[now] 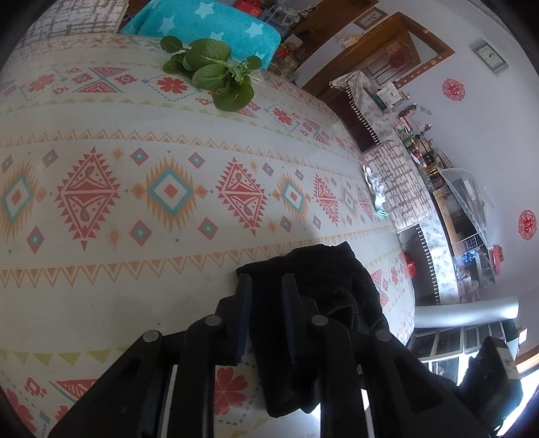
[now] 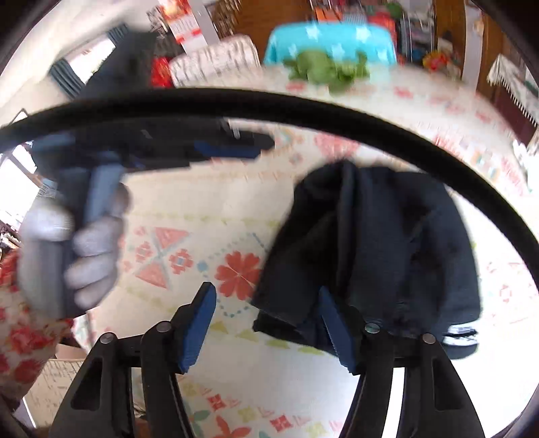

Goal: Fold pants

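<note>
The black pants (image 1: pixel 323 303) lie bunched on the patterned tablecloth (image 1: pixel 134 134) near its edge. My left gripper (image 1: pixel 266 286) hovers at the pile's left part with black fabric showing between its fingers; its jaws stand a small gap apart. In the blurred right wrist view the pants (image 2: pixel 370 249) lie as a crumpled heap. My right gripper (image 2: pixel 266 310) is open and empty, its right finger at the heap's near edge. The left gripper (image 2: pixel 232 148) also shows there, held by a gloved hand (image 2: pixel 67 242).
Green leafy vegetables (image 1: pixel 212 70) lie at the table's far side, before a turquoise star-patterned chair cover (image 1: pixel 209 27). A black cable (image 2: pixel 337 114) arcs across the right wrist view. A small white object (image 1: pixel 377 192) sits at the table's right edge, with chairs and cluttered shelves beyond.
</note>
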